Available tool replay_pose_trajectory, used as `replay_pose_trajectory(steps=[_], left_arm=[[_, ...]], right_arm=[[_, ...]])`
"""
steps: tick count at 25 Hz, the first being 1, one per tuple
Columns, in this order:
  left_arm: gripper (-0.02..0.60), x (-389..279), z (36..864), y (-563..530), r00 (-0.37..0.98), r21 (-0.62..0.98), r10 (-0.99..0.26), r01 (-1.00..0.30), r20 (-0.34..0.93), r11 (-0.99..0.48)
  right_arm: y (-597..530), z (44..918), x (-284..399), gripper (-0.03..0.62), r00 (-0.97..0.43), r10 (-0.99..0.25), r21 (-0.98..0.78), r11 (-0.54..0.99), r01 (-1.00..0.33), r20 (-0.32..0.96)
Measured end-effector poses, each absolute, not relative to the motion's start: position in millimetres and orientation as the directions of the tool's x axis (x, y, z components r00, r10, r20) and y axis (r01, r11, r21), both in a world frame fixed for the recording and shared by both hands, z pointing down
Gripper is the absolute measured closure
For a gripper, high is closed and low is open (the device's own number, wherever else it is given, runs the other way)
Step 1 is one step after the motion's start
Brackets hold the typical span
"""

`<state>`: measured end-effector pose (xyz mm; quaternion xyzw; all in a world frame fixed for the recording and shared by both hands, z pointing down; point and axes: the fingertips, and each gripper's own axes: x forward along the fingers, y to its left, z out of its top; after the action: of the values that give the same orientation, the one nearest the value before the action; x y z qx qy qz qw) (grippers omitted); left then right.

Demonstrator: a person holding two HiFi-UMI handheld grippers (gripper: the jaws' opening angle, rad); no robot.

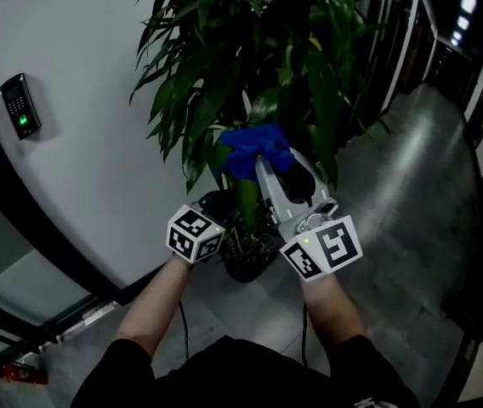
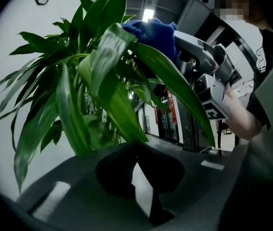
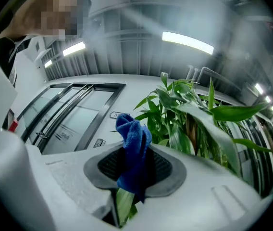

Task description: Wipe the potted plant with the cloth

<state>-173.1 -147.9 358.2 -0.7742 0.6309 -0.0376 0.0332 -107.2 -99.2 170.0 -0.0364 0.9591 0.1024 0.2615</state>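
The potted plant (image 1: 250, 49) has long green leaves and stands in a dark pot (image 1: 248, 266) on the floor, straight ahead in the head view. My white right gripper (image 1: 263, 161) is shut on the blue cloth (image 1: 250, 147), which is folded round a leaf. In the right gripper view the cloth (image 3: 132, 148) bulges up between the jaws of the right gripper (image 3: 134, 167), and the leaf (image 3: 123, 206) shows below it. Lower on the plant, my dark left gripper (image 1: 227, 197) is shut on a leaf (image 2: 117, 105), which runs down into the left gripper (image 2: 137, 150). The cloth (image 2: 153, 32) and the right gripper's white body show above.
A white curved wall with a keypad (image 1: 20, 106) is to the left, with a dark baseboard under it. Shiny grey floor (image 1: 403, 185) runs to the right, toward dark glass doors. A small red object (image 1: 25, 372) lies at the lower left.
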Motion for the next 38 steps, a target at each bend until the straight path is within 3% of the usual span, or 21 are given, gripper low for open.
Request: replay_pose_trajectory(steps=[9, 21, 38], left_arm=[[0.574, -141.4, 331.1, -149.2, 0.231, -0.227, -0.973, -0.947, 0.002, -0.225], [0.575, -152.7, 328.1, -132.8, 0.153, -0.211, -0.988, -0.967, -0.028, -0.144], [0.575, -147.6, 362.5, -123.6, 0.108, -0.117, -0.994, -0.987, -0.001, -0.107]], right_arm=[[-105.3, 212.9, -123.8, 0.49, -0.915, 0.024, 0.189, 0.98, -0.057, -0.403], [-94.6, 258.3, -126.7, 0.49, -0.943, 0.103, 0.15, 0.987, 0.057, -0.318], [-93.4, 299.6, -103.9, 0.49, -0.958, 0.096, 0.058, 0.995, 0.083, -0.27]])
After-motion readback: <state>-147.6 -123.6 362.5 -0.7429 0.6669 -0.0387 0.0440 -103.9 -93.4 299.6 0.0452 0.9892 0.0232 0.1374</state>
